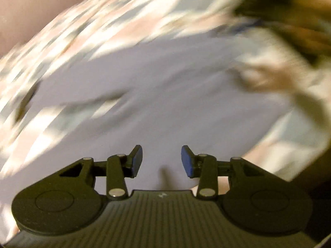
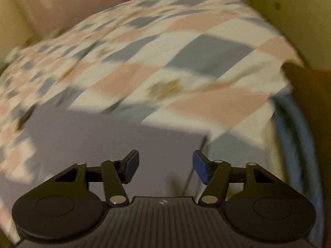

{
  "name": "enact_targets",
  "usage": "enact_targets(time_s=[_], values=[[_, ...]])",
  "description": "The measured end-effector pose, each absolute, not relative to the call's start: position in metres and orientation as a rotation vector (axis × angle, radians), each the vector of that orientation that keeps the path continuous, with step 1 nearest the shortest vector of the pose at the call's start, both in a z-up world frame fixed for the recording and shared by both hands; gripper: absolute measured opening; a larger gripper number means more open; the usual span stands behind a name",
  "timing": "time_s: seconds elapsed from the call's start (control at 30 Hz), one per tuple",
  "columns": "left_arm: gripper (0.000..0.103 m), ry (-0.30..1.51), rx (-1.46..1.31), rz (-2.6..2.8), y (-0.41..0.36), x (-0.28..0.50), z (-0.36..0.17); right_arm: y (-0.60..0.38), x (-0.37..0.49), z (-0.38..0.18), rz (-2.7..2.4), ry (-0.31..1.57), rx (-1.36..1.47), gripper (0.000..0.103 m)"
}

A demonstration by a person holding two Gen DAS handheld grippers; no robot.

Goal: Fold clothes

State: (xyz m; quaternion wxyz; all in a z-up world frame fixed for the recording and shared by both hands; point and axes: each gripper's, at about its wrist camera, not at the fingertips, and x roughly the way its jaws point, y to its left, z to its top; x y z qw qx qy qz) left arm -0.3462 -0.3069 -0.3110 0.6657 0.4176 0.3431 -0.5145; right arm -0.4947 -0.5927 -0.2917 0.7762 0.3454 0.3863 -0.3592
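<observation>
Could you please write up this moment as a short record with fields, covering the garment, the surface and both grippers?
garment: lavender cloth, lying flat with a straight folded edge in the right wrist view
surface: bed with a checked sheet of pink, grey and white squares
left gripper: open, nothing between the pads, above the cloth
right gripper: open, nothing between the pads, near the cloth's right edge
picture quality: left wrist view heavily blurred
</observation>
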Motion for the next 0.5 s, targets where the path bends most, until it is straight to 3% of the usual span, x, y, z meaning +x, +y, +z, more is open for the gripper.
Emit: enact_targets(time_s=[0.1,0.27,0.5], values=[[0.034,0.935,0.909,-0.963,-0.286,-0.293,-0.335,-0.534,-0.503,-0.313,-0.611,0.937,0.785,0.04],[0.034,0.989,0.797,-0.791,-0.254,-0.233,-0.325,-0.473,-0.516,-0.362,-0.611,1.218,0.807,0.032],[0.035,0.818,0.775,-0.798,-0.23,-0.124,-0.288,-0.491,-0.48,-0.316,-0.728,1.081,0.722,0.034]])
